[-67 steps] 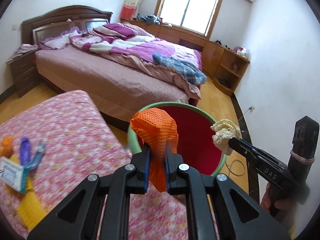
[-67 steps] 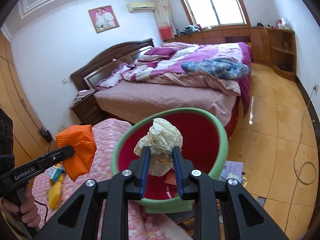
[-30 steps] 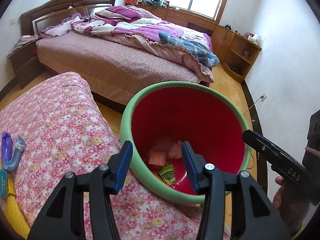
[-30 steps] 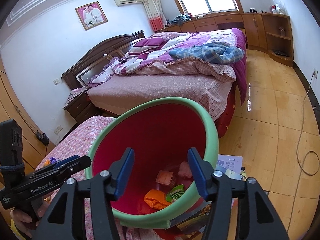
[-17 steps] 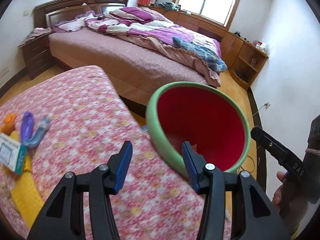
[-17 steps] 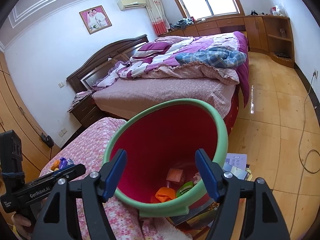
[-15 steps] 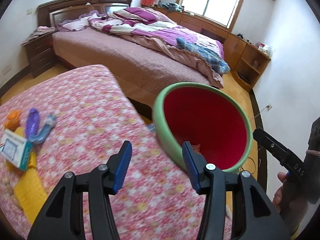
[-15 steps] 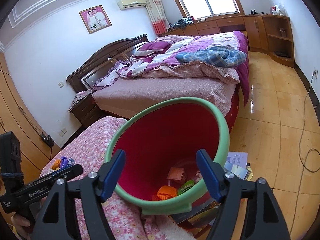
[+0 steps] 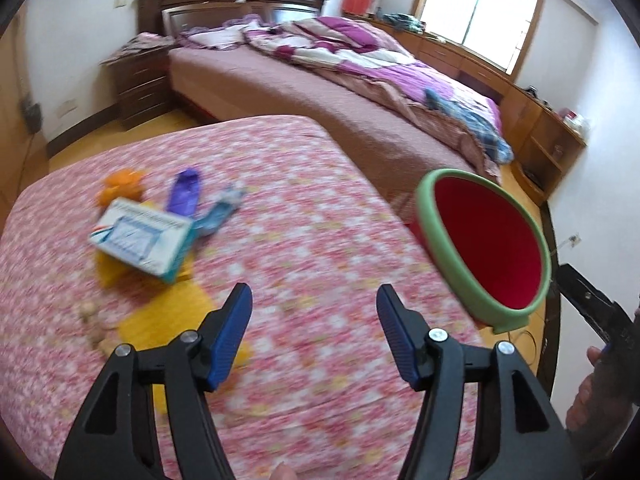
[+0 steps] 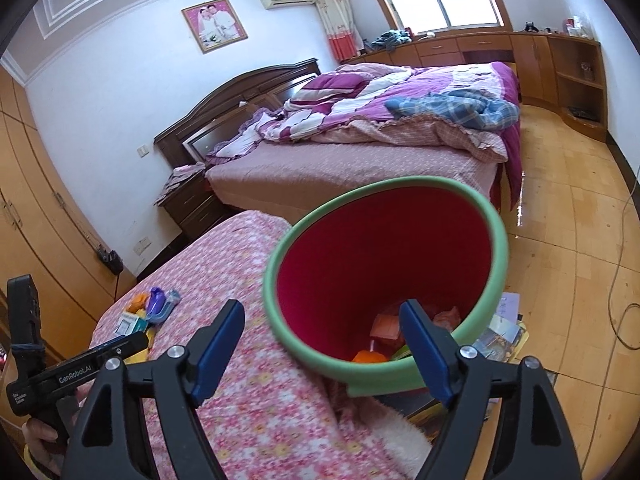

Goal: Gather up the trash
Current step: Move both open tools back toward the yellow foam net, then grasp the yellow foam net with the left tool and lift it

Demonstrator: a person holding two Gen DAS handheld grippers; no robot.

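A bedroom with a big wooden bed (image 10: pixel 360 152) under a purple quilt fills the background, over a yellow wood floor (image 10: pixel 568 240). Nearer stands a bench (image 9: pixel 280 240) covered in pink flowered cloth. Beside its edge sits a red bin (image 10: pixel 384 256) with a green rim, straight ahead of the right gripper (image 10: pixel 322 344) and ahead-right of the left gripper (image 9: pixel 314 336). Scraps of trash (image 10: pixel 370 356) lie at the bin's bottom, orange among them. More trash lies on the bench ahead-left of the left gripper: a white-and-blue box (image 9: pixel 142 240), a purple piece (image 9: pixel 184 196), an orange lump (image 9: pixel 120 186) and something yellow (image 9: pixel 168 320). Both grippers are spread wide, with nothing between their blue pads.
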